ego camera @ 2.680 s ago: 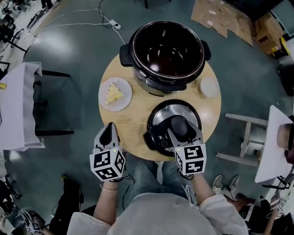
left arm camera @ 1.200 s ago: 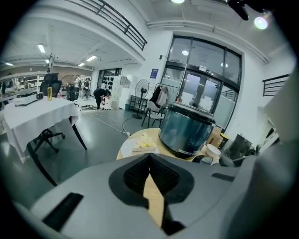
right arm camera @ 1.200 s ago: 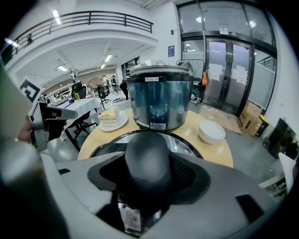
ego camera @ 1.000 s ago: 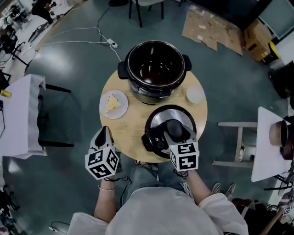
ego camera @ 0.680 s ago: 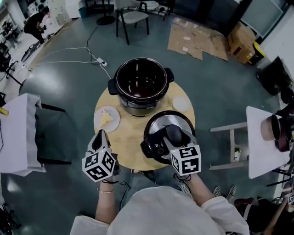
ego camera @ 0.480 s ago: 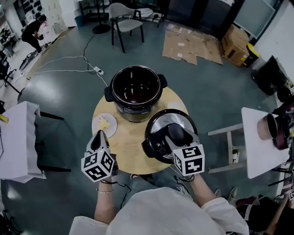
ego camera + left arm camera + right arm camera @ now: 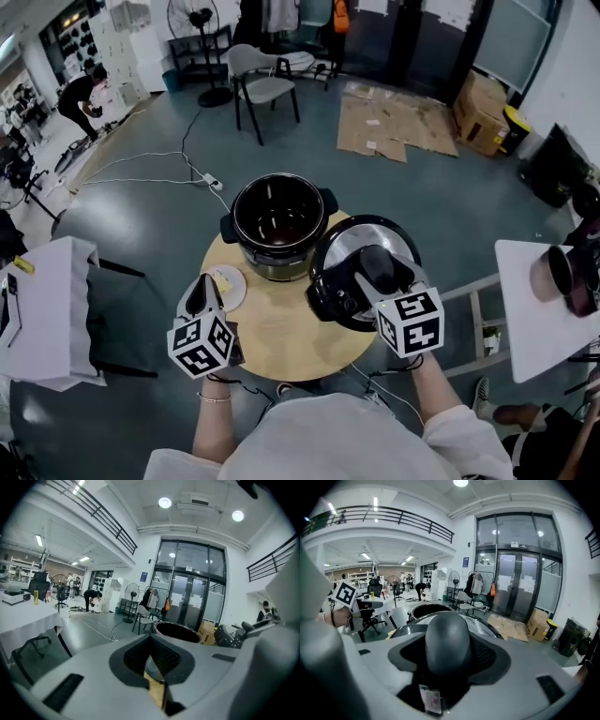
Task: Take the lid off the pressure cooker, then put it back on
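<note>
Lifting is under way: the round black-and-steel pressure-cooker lid (image 7: 349, 246), seen resting on the round wooden table (image 7: 281, 333) a second earlier, is now held clear of it at centre right of the frame, its black knob clenched by the right gripper (image 7: 375, 269). The open black cooker pot (image 7: 278, 217) stands just left. The left gripper (image 7: 201, 289) is closed on nothing. Refitting is judged next.

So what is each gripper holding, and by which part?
Right gripper holds the pressure cooker lid by its black top handle; left gripper holds nothing.
</note>
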